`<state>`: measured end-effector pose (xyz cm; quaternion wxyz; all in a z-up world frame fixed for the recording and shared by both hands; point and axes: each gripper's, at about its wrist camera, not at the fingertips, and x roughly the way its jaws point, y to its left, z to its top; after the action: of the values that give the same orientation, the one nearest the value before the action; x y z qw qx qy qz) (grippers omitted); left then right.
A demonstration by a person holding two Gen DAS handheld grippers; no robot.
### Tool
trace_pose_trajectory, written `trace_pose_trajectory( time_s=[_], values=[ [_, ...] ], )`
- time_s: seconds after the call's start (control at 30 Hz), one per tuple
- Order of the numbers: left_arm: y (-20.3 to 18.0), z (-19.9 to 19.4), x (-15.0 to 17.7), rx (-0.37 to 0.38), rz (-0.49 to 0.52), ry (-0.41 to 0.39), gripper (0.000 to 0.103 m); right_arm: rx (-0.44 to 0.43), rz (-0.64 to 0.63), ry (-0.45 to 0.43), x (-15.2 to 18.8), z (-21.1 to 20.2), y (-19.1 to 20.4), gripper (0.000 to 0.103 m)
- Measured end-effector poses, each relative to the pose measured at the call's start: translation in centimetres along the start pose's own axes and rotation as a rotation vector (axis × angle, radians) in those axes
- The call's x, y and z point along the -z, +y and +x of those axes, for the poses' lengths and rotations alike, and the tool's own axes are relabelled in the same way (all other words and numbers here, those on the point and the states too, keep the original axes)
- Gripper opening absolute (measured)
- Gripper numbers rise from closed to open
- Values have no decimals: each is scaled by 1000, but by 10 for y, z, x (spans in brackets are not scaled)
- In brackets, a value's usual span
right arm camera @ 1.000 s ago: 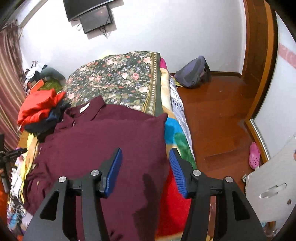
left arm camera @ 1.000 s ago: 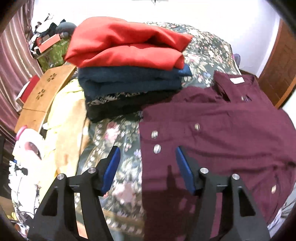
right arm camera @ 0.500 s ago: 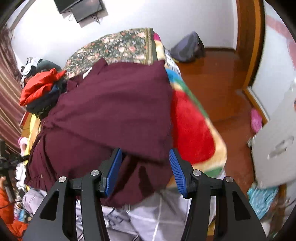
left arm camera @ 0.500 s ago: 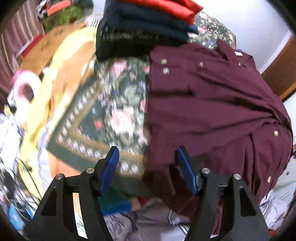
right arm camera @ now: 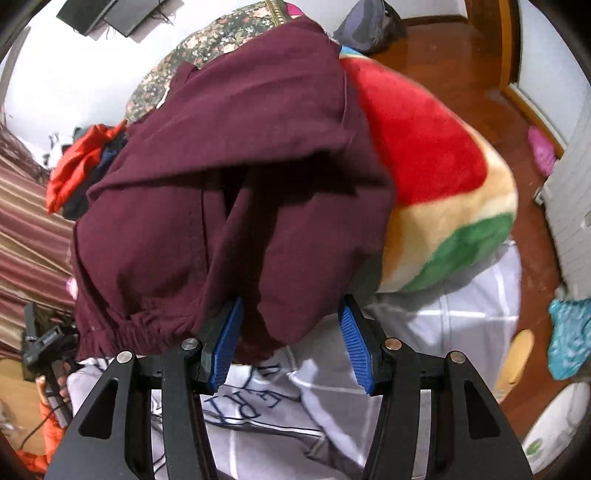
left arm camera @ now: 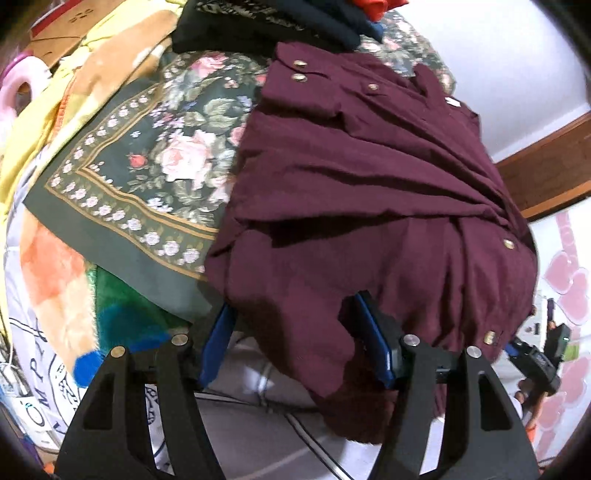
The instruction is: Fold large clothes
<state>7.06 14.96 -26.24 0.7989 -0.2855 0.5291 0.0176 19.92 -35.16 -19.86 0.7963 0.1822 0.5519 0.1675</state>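
Observation:
A large maroon button-up shirt (left arm camera: 362,177) lies spread on the bed, its bottom hem hanging over the near edge. It also shows in the right wrist view (right arm camera: 229,177). My left gripper (left arm camera: 295,343) is open, low at the bed edge, with the hanging hem between and in front of its blue pads. My right gripper (right arm camera: 291,339) is open below the shirt's other lower corner, hem draped just above the pads. Neither gripper holds cloth.
A floral bedspread (left arm camera: 147,155) covers the bed. A stack of folded clothes (left arm camera: 280,26), dark with red on top, sits at the far left. A red, cream and green blanket (right arm camera: 436,177) hangs on the right. Wooden floor (right arm camera: 461,74) lies beyond.
Both grippers have dropped down and pulled back from above the shirt to the near bed edge, now level with its hanging hem. Both stayed open.

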Motion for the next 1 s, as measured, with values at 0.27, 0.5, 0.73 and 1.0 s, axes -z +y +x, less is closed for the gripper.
trace_pose_trajectory(
  time_s=[0.27, 0.5, 0.73, 1.0],
  values=[
    [-45, -16, 1, -30, 189, -67, 29, -64, -28, -60, -5, -9, 13, 17],
    [-59, -52, -24, 28, 201, -183, 7, -182, -81, -167, -26, -40, 40, 7],
    [-79, -90, -69, 134, 220, -296, 5, -200, -180, -265, -83, -61, 83, 6],
    [-96, -91, -154, 167, 204, -399, 4, -163, -219, -394, -168, -57, 103, 6]
  ],
)
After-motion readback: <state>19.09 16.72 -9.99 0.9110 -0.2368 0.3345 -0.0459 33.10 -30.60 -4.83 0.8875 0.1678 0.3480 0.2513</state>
